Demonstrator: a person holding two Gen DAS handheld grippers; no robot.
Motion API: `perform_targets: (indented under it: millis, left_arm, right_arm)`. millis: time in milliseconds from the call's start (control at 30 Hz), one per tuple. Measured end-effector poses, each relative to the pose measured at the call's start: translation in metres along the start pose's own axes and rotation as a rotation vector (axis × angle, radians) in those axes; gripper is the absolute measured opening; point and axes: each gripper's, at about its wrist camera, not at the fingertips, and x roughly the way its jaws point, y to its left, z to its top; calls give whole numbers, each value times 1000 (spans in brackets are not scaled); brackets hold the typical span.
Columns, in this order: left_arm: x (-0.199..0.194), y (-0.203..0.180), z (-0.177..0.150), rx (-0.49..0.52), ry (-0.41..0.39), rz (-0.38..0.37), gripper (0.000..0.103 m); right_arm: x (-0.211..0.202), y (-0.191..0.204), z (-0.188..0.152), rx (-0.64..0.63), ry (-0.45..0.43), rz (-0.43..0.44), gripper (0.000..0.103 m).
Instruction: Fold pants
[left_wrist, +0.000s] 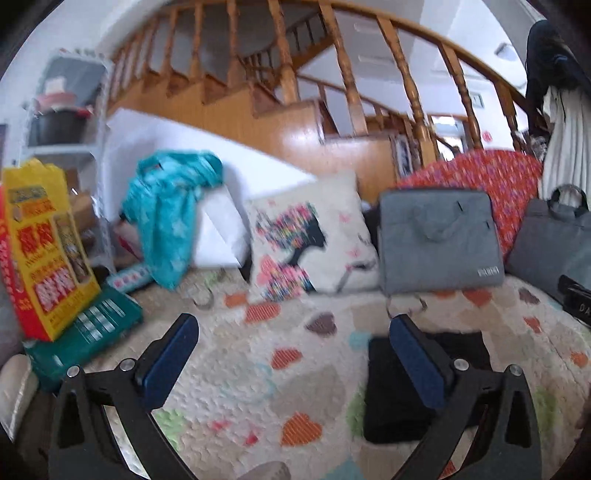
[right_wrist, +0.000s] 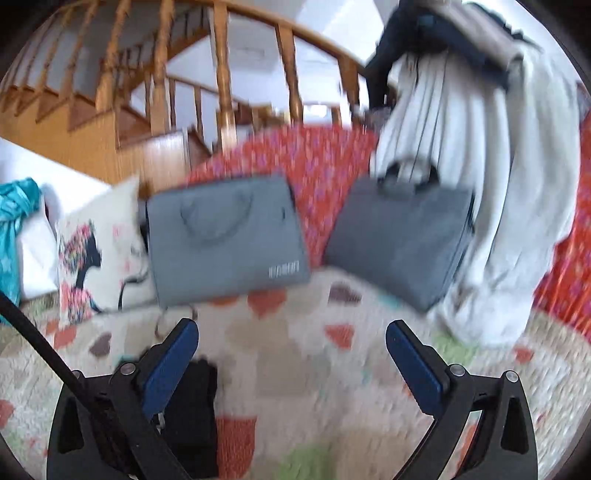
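Both grippers — left gripper; right gripper — wide, empty; folded black pants on quilt.

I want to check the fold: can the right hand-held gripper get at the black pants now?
Probably yes: the right hand-held gripper is open and empty, and the folded black pants lie uncovered on the quilt beside its left finger.

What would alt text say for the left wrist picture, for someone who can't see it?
A folded black pair of pants lies on a heart-patterned quilt, partly behind one finger of the open, empty left gripper. Behind stand a printed cushion, two grey bags and a wooden staircase.
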Motion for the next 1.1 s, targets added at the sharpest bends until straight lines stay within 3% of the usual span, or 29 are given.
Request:
perform_targets:
  millis: [167, 300, 500, 667, 1100]
  left_arm:
    - [25, -5, -15, -27, 155, -71, 103]
    - [41, -6, -27, -43, 243, -101, 103]
    - [61, -10, -45, -62, 367, -148, 103]
    - [71, -14, -55, -59, 427, -173, 103]
    - [81, -20, -65, -41, 484, -200, 103]
  right_arm:
    - [9, 7, -19, 12, 26, 123, 103]
    - [40, 21, -40, -23, 270, 253, 103]
    - [65, 32, -76, 9, 482, 291, 103]
    - [70, 42, -89, -31, 512, 292, 103]
    - [82, 44, -98, -24, 567, 323, 103]
